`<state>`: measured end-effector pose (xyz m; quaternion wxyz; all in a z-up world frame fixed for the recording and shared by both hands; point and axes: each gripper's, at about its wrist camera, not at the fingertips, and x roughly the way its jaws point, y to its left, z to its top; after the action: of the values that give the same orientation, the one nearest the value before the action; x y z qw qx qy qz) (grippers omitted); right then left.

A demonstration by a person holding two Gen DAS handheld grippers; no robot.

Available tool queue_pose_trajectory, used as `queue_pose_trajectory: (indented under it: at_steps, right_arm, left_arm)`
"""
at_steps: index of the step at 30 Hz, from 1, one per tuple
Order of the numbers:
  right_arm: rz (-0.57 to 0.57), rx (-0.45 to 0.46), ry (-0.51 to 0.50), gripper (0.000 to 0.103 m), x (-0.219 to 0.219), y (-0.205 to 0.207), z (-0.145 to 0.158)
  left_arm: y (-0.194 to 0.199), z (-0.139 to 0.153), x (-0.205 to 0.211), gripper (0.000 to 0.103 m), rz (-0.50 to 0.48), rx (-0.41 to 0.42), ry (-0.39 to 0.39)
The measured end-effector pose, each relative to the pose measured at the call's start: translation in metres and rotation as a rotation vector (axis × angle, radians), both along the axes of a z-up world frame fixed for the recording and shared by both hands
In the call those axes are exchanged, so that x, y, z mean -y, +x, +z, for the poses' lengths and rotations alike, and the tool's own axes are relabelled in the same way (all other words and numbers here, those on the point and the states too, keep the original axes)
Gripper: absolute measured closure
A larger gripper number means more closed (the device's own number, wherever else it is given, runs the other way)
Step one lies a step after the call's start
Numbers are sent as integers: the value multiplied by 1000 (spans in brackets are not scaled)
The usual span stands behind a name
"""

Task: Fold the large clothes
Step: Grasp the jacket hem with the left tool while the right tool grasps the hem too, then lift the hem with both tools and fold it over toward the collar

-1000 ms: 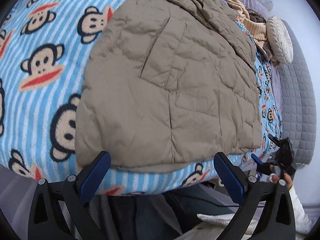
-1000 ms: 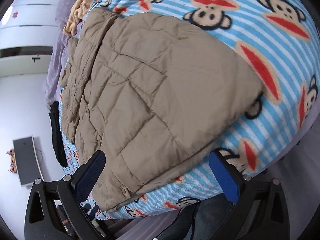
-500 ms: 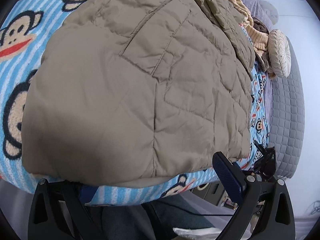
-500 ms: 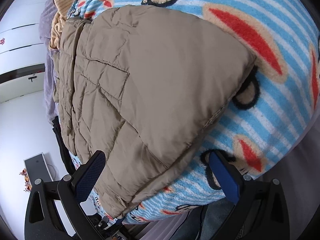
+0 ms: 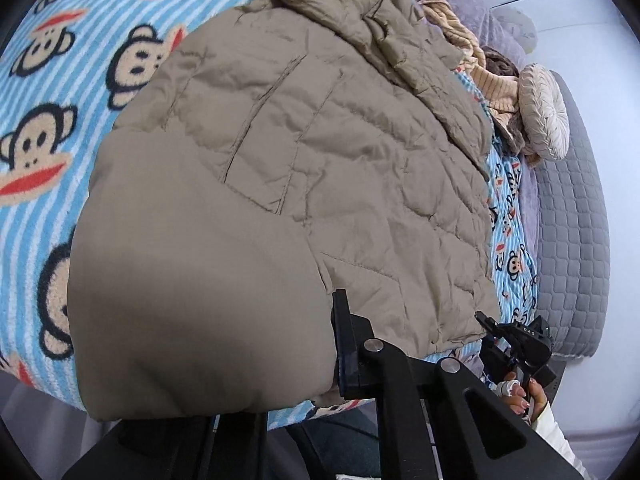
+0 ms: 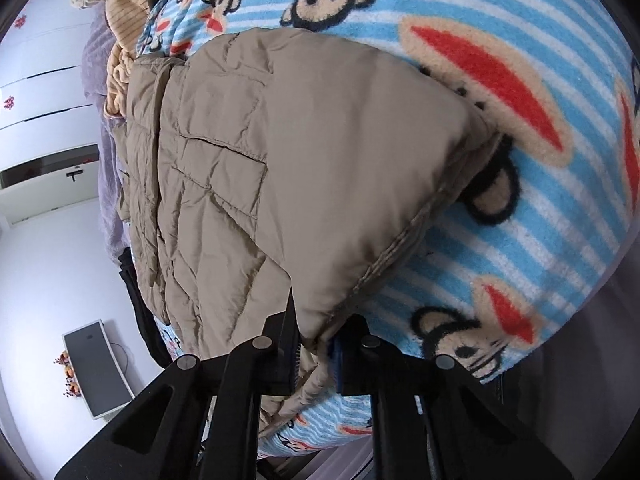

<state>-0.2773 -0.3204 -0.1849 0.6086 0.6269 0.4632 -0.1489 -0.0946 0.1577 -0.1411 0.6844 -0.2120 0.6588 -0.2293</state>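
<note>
Khaki quilted jacket (image 5: 280, 184) spread on monkey-print striped blanket (image 5: 48, 92) | grey quilted sofa (image 5: 572, 240) far right, white wall upper left in right view | left gripper (image 5: 334, 360) one finger hidden under hem, clamped on it | right gripper (image 6: 316, 356) closing, pinching corner hem at frame bottom

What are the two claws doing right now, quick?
Left claw: closed on the hem of the tan jacket.
Right claw: jaws closing, pinching the jacket's hem corner.
</note>
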Motion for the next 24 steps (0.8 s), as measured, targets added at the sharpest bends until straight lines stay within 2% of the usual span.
queue_pose_trajectory:
  at_steps: [5, 12, 20, 24]
  right_arm:
    - [77, 44, -70, 95, 0, 17, 24]
    - [198, 136, -171, 95, 10, 62, 75]
    - [337, 260, -274, 96, 30, 137, 137]
    - [411, 323, -329, 96, 44, 182, 164]
  left_arm:
    - [18, 36, 6, 91, -6, 95, -3]
    - [52, 85, 13, 91, 51, 215, 1]
    - [106, 137, 35, 91, 130, 361, 22]
    - [141, 151, 50, 91, 174, 425, 58]
